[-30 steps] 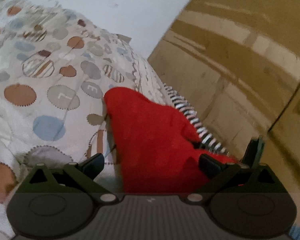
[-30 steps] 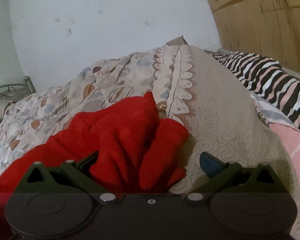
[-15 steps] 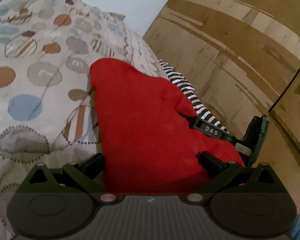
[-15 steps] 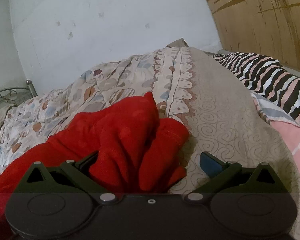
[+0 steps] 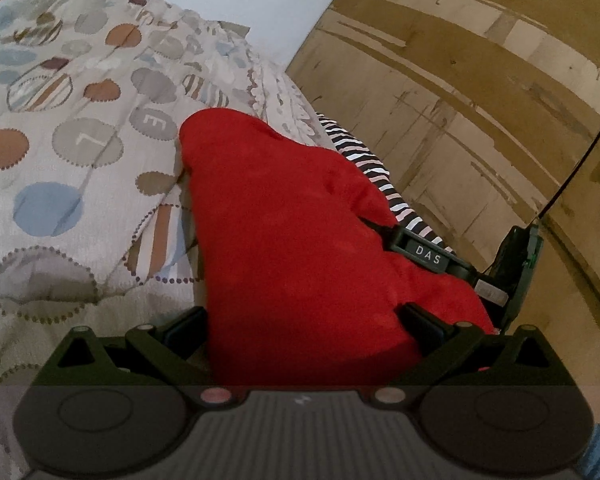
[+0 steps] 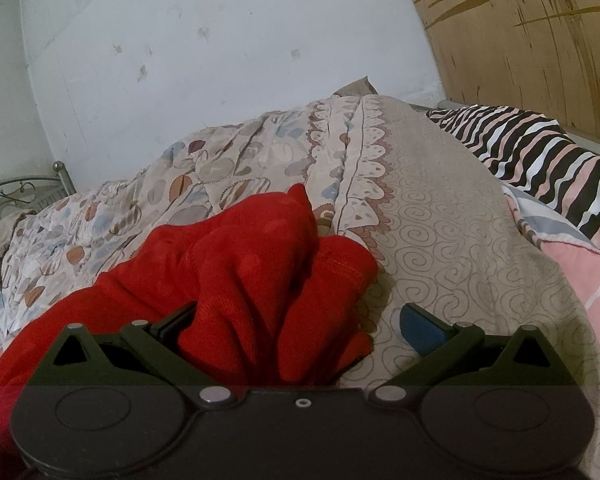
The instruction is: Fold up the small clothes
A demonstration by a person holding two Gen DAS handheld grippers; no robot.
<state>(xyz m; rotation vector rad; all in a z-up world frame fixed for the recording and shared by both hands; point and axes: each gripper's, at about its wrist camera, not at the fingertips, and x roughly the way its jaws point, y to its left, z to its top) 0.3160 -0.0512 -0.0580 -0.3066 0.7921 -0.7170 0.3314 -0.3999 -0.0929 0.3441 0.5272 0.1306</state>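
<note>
Since the earlier frames the red garment point(image 5: 300, 232) is sliding lower and nearer in the left view, and the right tool point(image 5: 432, 256), labelled DAS, is now showing at its far edge where it was hidden before. In the right view little is changing. The garment point(image 6: 256, 276) is lying bunched on the patterned bedspread point(image 6: 440, 216), still unfolded. The left tool point(image 5: 304, 328) is standing with fingers apart, cloth heaped between them. The right tool point(image 6: 300, 322) is also spread wide, its blue pad point(image 6: 420, 326) bare. Neither is gripping, so a fold is probably only being set up. A striped pillow point(image 6: 540, 152) is lying beside the wooden wall point(image 5: 480, 100).
</note>
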